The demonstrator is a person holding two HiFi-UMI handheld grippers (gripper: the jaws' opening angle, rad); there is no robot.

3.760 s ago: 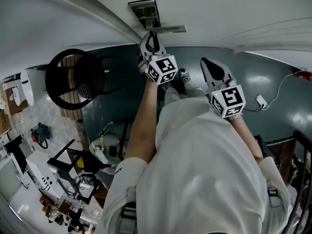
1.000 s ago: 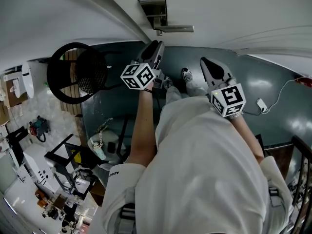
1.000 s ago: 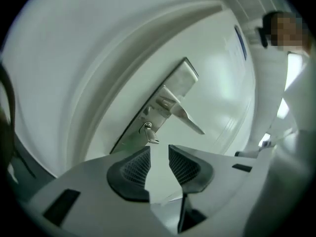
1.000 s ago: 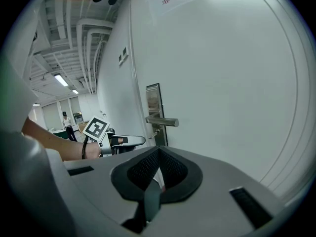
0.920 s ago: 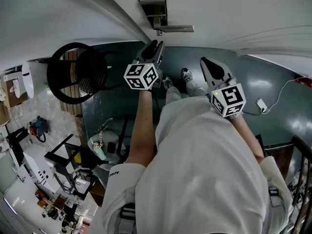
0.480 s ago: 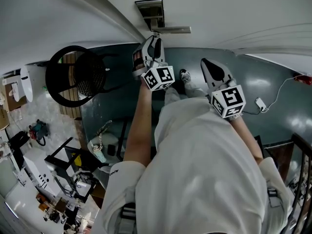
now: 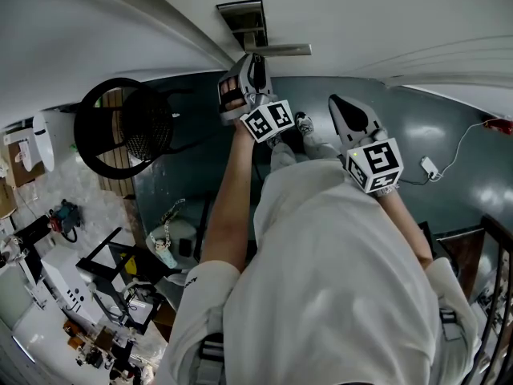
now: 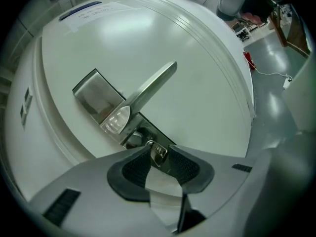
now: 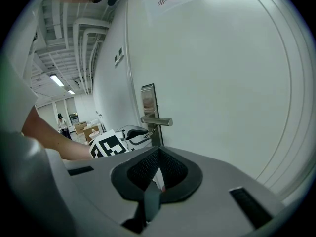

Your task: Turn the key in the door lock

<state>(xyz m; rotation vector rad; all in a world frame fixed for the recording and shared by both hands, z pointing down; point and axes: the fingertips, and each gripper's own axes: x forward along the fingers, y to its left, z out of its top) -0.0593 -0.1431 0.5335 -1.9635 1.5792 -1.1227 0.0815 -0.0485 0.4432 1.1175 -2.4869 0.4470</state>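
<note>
In the left gripper view the steel lock plate [image 8: 93,95] sits left of centre on the white door [image 8: 207,58], tilted across the frame. Its lever handle [image 8: 150,88] runs from the plate up toward the upper right. Just below the lever's hub, at lower centre, the key [image 8: 159,151] stands in the cylinder. The left gripper [image 8: 160,157] is closed on the key's head, 1 ribbed pad [image 8: 134,169] pressing each flat face, so the jaws stand only a key's thickness apart.

The key lies straight ahead of these jaws, its shank running away into the door along the gripper's own line. Any turn is therefore likely a roll of the wrist, not a push or a swing. The lever hangs close above the jaws and could be knocked.

Further right in the head view, the right gripper [image 7: 337,103] hangs well apart from the lock. Its 2 jaws are together on nothing, so the left is the nearer hand by far.
</note>
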